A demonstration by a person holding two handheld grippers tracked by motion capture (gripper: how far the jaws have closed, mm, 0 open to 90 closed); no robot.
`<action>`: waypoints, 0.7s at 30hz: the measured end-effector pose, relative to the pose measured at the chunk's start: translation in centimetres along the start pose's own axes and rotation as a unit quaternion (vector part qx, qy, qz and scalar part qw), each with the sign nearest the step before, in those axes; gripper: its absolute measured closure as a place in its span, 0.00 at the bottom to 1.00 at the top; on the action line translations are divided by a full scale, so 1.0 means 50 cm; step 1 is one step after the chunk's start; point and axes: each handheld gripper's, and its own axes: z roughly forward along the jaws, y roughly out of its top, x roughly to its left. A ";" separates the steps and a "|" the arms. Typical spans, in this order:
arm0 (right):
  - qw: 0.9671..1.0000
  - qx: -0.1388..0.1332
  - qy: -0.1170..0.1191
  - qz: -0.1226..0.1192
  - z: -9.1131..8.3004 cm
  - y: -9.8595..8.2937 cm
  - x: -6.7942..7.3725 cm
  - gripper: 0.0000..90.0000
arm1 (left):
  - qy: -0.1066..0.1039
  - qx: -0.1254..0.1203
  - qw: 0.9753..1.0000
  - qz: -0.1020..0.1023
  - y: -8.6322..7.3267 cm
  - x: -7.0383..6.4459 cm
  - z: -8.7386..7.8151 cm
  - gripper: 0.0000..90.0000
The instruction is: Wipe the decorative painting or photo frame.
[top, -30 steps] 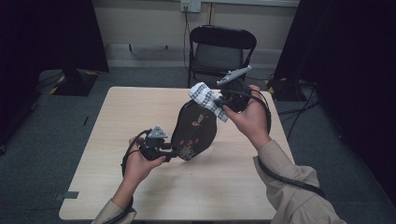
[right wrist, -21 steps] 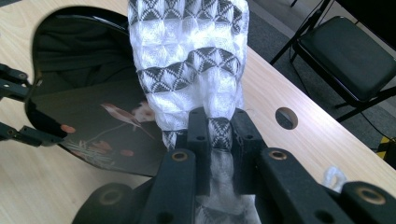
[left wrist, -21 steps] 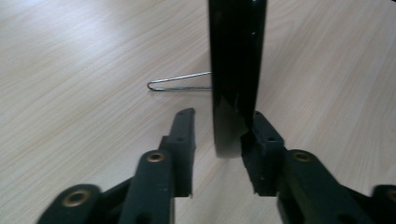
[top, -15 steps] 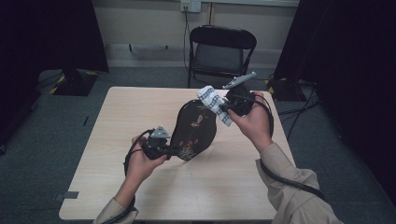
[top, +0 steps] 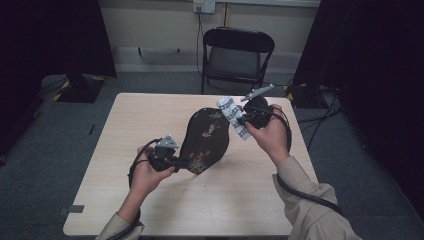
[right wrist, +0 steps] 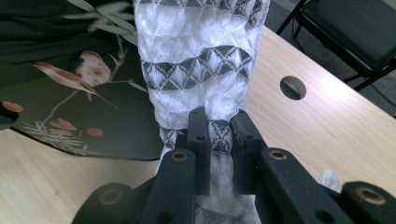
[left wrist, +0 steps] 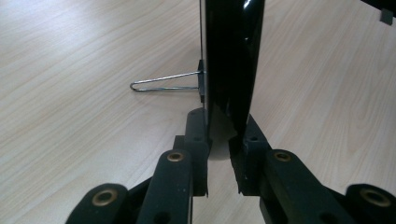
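Observation:
A black oval lacquer plate point(top: 205, 140) painted with birds and red flowers is held tilted on edge above the table point(top: 150, 115). My left gripper point(top: 182, 162) is shut on its lower rim. In the left gripper view the plate point(left wrist: 231, 56) stands edge-on between the jaws of my left gripper point(left wrist: 219, 135), with a wire loop point(left wrist: 159, 84) sticking out from its back. My right gripper point(top: 240, 119) is shut on a white cloth with grey patterned bands point(top: 232, 117), beside the plate's upper right edge. In the right gripper view the cloth point(right wrist: 201, 60) rises from my right gripper point(right wrist: 219, 128), next to the painted plate face point(right wrist: 70, 93).
A black folding chair point(top: 237, 50) stands behind the table's far edge. A round cable hole point(right wrist: 293, 87) is cut in the tabletop near the far right. Dark curtains hang at both sides of the room.
My right gripper has carried the cloth to the right and slightly down, from the plate's top toward its upper right edge. The left gripper and plate have barely moved.

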 end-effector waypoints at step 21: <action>0.999 0.036 0.012 0.020 0.070 -0.058 -0.001 0.91 | -0.002 0.001 1.000 -0.001 -0.003 0.004 -0.002 0.87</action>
